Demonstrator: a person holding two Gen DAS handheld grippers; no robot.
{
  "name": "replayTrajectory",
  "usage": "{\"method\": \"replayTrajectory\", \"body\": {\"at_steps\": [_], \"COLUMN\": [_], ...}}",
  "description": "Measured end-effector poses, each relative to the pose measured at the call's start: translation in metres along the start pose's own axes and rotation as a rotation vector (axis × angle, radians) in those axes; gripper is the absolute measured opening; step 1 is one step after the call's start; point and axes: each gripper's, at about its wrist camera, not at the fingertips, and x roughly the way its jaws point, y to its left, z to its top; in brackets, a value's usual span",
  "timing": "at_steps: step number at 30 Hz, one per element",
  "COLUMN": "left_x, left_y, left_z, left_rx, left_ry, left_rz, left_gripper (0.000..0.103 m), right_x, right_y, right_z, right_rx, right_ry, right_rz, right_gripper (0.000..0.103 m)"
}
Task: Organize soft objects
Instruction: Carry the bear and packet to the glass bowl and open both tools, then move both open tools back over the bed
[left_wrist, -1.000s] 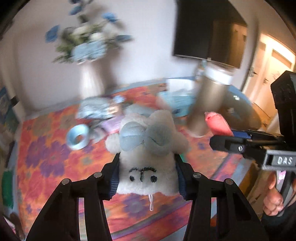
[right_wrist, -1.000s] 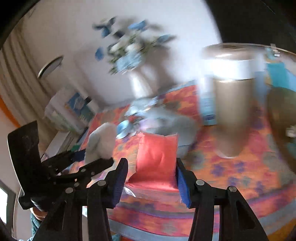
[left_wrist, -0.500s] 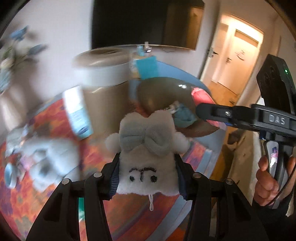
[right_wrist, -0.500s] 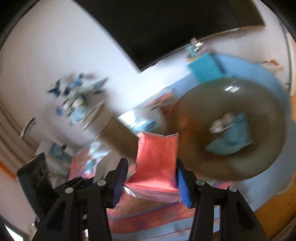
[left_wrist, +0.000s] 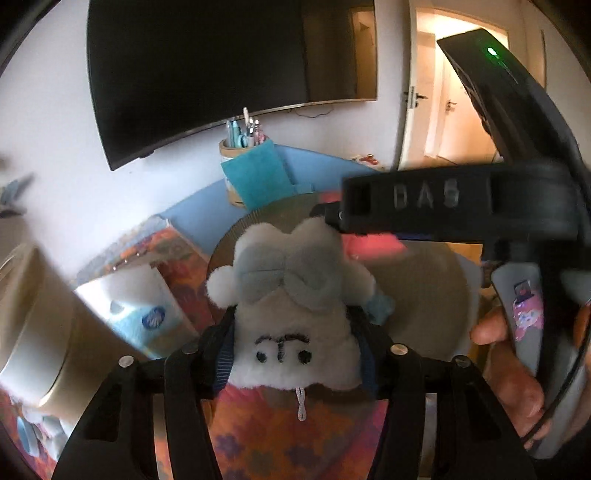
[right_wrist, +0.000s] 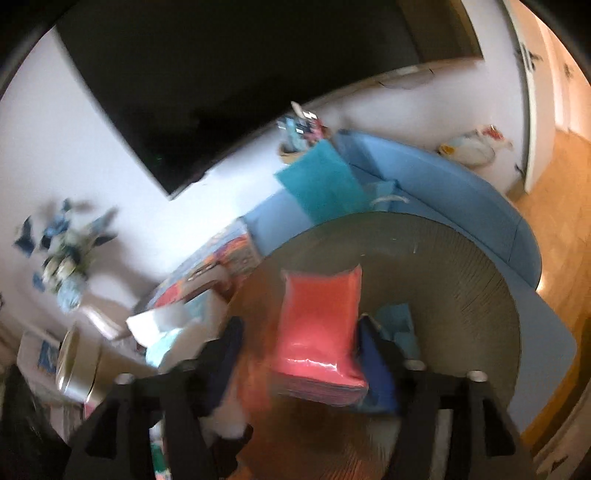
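Observation:
My left gripper (left_wrist: 295, 343) is shut on a white plush toy (left_wrist: 291, 325) with a grey-blue bow and stitched eyes, held above the near rim of a round brown woven basket (left_wrist: 424, 295). My right gripper (right_wrist: 299, 354) holds a red soft pack (right_wrist: 317, 332) over the same basket (right_wrist: 461, 277); its left finger stands apart from the pack, the right finger touches it. The right gripper's body (left_wrist: 443, 199) crosses the left wrist view just beyond the plush. A light blue soft item (right_wrist: 399, 321) lies inside the basket.
A tissue box (left_wrist: 147, 314) and a tall beige cylinder (left_wrist: 33, 325) stand left of the basket on the floral tablecloth (left_wrist: 277, 435). A teal bag (left_wrist: 258, 177) and pen holder (left_wrist: 240, 140) stand behind, under a wall TV (left_wrist: 221, 66). A blue table edge (right_wrist: 461, 199) curves right.
Both grippers have swung right from the vase side of the table to over the basket, carrying the plush and the red pack. The right gripper's left finger has come off the pack.

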Motion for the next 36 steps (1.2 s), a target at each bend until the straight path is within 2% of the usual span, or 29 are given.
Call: {"method": "replayTrajectory", "body": {"at_steps": [1,2,3,6,10,14,18,22,26,28,33,36], "left_x": [0.004,0.009,0.011,0.017,0.011,-0.005,-0.040,-0.071,-0.109,-0.123,-0.153,-0.168], "left_y": [0.003,0.003,0.005,0.002,-0.009,-0.014,-0.011,0.010,0.051,0.080,0.153,0.195], "left_z": [0.002,0.003,0.002,-0.001,-0.007,-0.012,-0.026,-0.045,-0.077,-0.094,-0.133,-0.160], "left_rx": [-0.001,-0.009,-0.014,-0.016,0.025,0.044,0.054,0.034,-0.044,-0.102,-0.259,-0.345], "left_ry": [0.000,-0.004,-0.004,0.002,0.001,-0.010,-0.045,-0.062,-0.079,-0.074,-0.055,-0.052], "left_rz": [0.010,0.003,-0.009,-0.049,-0.068,-0.098,-0.078,-0.022,0.055,0.109,0.249,0.350], "left_gripper": [0.058,0.067,0.070,0.070,0.070,0.070,0.070,0.070,0.071,0.071,0.071,0.071], "right_x": [0.005,0.008,0.010,0.006,-0.005,-0.020,-0.042,-0.057,-0.053,-0.046,-0.021,0.000], "right_y": [-0.005,-0.010,-0.013,-0.017,-0.013,-0.004,0.013,0.032,0.065,0.092,0.178,0.226], "right_z": [0.005,0.008,0.010,0.007,-0.003,-0.017,-0.035,-0.064,-0.098,-0.114,-0.154,-0.179], "right_rx": [0.021,0.037,0.044,0.043,0.034,0.019,-0.033,-0.084,-0.160,-0.226,-0.415,-0.529], "right_ry": [0.015,0.031,0.038,0.040,0.037,0.030,-0.011,-0.031,-0.009,0.011,0.072,0.107], "right_rz": [0.019,0.032,0.034,0.007,0.020,0.030,0.007,0.001,0.014,0.030,0.140,0.159], "right_gripper": [0.066,0.067,0.067,0.067,0.067,0.067,0.067,0.067,0.067,0.067,0.067,0.067]}}
